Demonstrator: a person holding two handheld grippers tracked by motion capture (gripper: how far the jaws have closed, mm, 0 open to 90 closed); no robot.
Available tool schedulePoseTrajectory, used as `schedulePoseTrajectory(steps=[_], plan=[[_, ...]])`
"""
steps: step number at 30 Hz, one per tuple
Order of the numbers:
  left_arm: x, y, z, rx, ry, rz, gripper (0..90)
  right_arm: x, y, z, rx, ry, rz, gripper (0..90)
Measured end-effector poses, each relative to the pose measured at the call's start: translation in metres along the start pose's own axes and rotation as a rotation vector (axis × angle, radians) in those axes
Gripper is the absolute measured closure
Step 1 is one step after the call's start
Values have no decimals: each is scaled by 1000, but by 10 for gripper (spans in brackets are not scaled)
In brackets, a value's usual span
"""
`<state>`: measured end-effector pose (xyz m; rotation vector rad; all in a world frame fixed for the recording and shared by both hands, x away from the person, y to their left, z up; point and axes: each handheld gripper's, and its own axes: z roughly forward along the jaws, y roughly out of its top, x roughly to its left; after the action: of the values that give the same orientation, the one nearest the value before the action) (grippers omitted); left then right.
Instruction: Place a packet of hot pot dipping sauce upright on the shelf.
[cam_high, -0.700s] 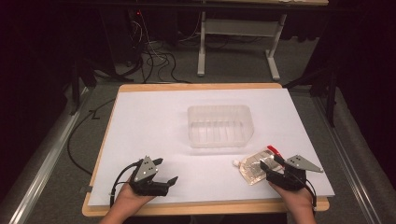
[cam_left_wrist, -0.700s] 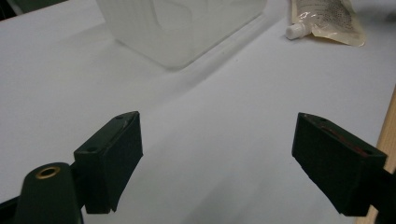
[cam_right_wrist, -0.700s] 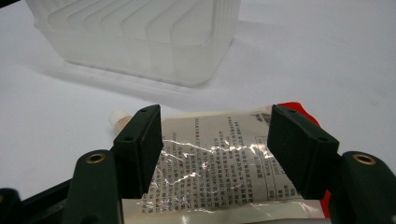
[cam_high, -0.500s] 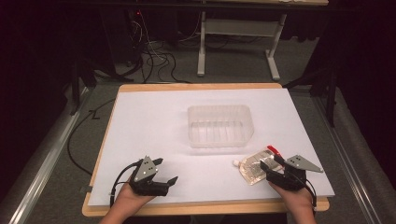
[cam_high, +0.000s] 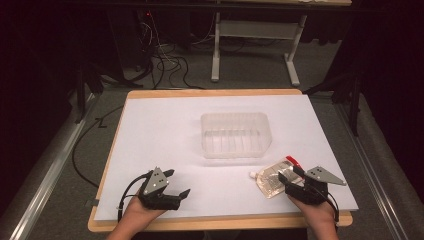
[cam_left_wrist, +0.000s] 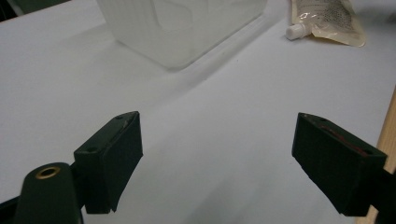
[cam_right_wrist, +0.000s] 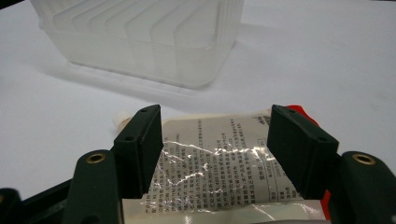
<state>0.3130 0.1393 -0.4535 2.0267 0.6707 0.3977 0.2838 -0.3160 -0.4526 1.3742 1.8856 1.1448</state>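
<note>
Right gripper (cam_high: 289, 176) sits at the near right of the bench (cam_high: 165, 120), over the near end of a clear spouted pouch (cam_high: 272, 176) with printed text and a red edge. In the right gripper view its fingers (cam_right_wrist: 140, 144) stand apart, one on each side of the pouch (cam_right_wrist: 215, 158); whether the pads press on the film I cannot tell. The pouch lies flat on the white sheet, white cap (cam_high: 253, 174) pointing toward the bench's middle, just in front of a translucent ribbed plastic container (cam_high: 235, 134), near it but not touching.

Left gripper (cam_high: 177, 184) rests at the near left, well apart from pouch and container. Its fingers (cam_left_wrist: 109, 158) are wide apart with only bare white sheet between them. In the left gripper view the container (cam_left_wrist: 182, 25) stands ahead and the pouch (cam_left_wrist: 327, 21) lies at upper right.

Container stands upright near the bench's middle, open side up.
</note>
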Motion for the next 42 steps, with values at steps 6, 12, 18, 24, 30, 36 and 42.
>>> schedulePoseTrajectory(steps=[6, 12, 18, 24, 30, 36, 42], plan=[[0, 0, -1, -3, 0, -1, 167, 4, 1, 0, 5, 11, -9, 363], [0, 1, 0, -7, 1, 1, 167, 16, 3, -2, 15, 39, -59, 361], [0, 3, 2, -9, -6, 1, 167, 26, 3, -3, 25, 67, -85, 351], [-1, 5, 4, -9, -12, 7, 167, 37, -1, 2, 88, 107, -119, 336], [-1, 6, 6, -12, -18, 12, 167, 45, -7, 10, 176, 138, -164, 334], [-2, 7, 7, -12, -21, 16, 167, 48, -15, 20, 266, 142, -196, 332], [-2, 7, 8, -8, -23, 19, 168, 48, -18, 22, 283, 120, -239, 382]])
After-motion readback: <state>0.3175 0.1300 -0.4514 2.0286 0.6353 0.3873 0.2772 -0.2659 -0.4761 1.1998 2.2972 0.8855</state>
